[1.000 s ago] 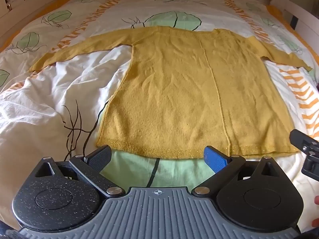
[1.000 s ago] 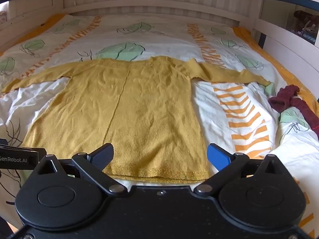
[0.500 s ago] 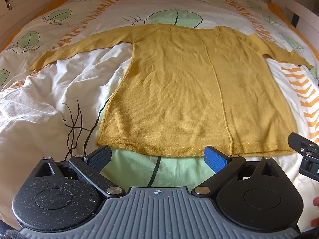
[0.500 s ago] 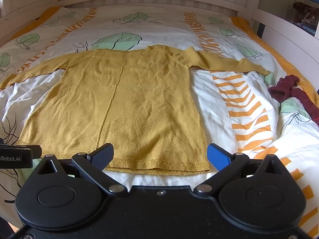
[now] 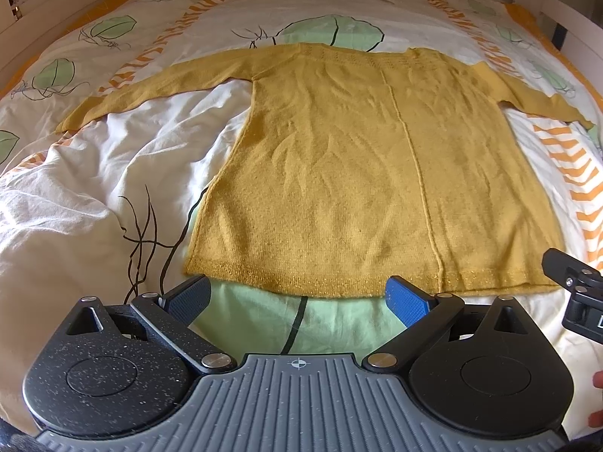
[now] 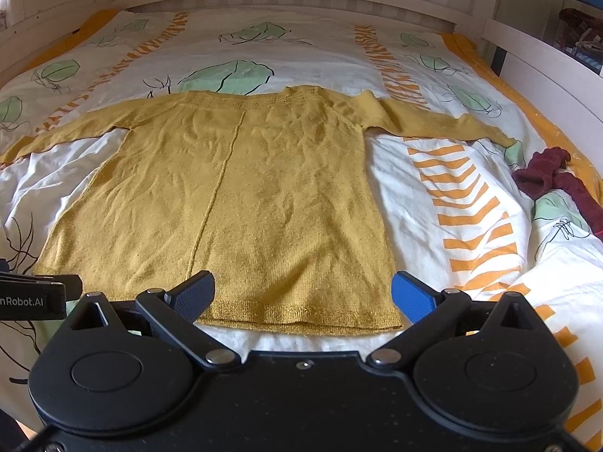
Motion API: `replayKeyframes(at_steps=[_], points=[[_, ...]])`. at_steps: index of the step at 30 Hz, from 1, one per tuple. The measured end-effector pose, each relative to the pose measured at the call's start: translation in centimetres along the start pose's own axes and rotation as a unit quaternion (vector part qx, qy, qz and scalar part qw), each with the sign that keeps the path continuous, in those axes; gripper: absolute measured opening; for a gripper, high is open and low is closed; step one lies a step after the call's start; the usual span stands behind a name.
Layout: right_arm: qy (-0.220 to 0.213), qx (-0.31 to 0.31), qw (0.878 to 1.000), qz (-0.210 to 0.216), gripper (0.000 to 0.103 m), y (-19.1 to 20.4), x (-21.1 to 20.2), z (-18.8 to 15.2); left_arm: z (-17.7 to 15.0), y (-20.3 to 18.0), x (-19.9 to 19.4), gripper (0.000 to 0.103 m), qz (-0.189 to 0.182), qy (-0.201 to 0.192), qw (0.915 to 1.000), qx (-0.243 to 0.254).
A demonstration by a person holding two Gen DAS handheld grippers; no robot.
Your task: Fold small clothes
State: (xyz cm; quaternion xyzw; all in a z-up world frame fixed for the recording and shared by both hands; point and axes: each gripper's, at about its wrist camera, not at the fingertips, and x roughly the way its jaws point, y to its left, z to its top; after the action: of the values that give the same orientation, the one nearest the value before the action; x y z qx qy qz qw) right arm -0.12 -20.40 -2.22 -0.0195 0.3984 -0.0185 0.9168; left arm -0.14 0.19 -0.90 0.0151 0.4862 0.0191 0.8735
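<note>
My left gripper (image 5: 297,293) hangs spread wide and empty just short of the hem of the yellow sweater (image 5: 369,173), which lies flat ahead of me on the duvet (image 5: 113,196), sleeves out to both sides. My right gripper (image 6: 303,293) is likewise splayed, holding nothing, its fingers over the hem's right corner. I think the risk is pinching duvet along with the thin knit, since the bedding is soft and rumpled beneath. Uneven lifts from my two sides could skew the fold or drag the body crooked. The maroon garment (image 6: 554,177), far off to my right, is no obstacle.
</note>
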Motion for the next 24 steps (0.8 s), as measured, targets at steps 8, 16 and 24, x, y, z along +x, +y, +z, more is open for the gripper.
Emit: replayKeyframes(at_steps=[8, 16, 24], points=[[0.004, -0.001, 1.000, 0.002, 0.100, 0.2, 0.3, 0.2, 0.2, 0.0, 0.3, 0.101, 0.001, 0.004, 1.0000, -0.001], [0.009, 0.000, 1.000, 0.003, 0.100, 0.3, 0.7, 0.4, 0.4, 0.0, 0.7, 0.101, 0.002, 0.008, 1.0000, -0.001], [0.020, 0.002, 1.000, 0.006, 0.100, 0.5, 1.4, 0.4, 0.6, 0.1, 1.4, 0.101, 0.003, 0.018, 0.9998, -0.001]])
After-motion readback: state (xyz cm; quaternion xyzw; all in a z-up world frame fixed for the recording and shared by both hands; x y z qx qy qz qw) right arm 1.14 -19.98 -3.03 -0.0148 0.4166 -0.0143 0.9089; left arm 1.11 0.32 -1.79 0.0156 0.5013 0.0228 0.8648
